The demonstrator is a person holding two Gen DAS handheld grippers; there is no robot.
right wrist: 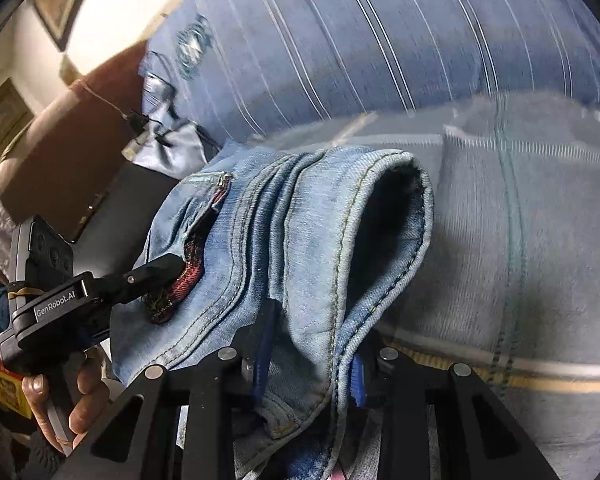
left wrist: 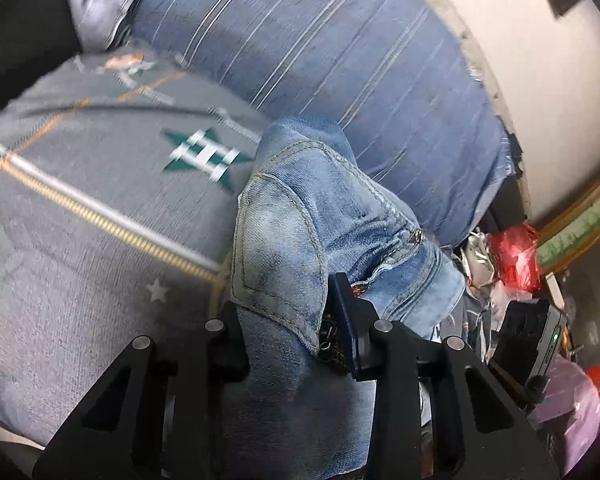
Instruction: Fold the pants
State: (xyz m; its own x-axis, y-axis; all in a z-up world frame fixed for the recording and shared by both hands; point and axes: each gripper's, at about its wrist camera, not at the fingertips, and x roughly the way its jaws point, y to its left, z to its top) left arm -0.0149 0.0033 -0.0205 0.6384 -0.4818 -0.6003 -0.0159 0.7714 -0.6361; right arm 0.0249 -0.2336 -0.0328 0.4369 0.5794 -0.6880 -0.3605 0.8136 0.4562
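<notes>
Light blue denim pants (left wrist: 300, 216) hang bunched between both grippers above a bed. My left gripper (left wrist: 284, 320) is shut on the denim near a back pocket and the waistband. In the right wrist view the pants (right wrist: 300, 240) show a seam and an open hem. My right gripper (right wrist: 312, 360) is shut on that denim edge. The left gripper (right wrist: 156, 272) also shows there, its fingers pinching the cloth at a red plaid lining patch (right wrist: 184, 280); a hand holds its handle.
A grey bedcover (left wrist: 100, 216) with a green star and yellow stripe lies below. A blue striped sheet (left wrist: 340, 40) lies beyond it by a white wall. Red and pink plastic bags (left wrist: 516, 256) clutter the right. A brown headboard (right wrist: 72, 148) stands left.
</notes>
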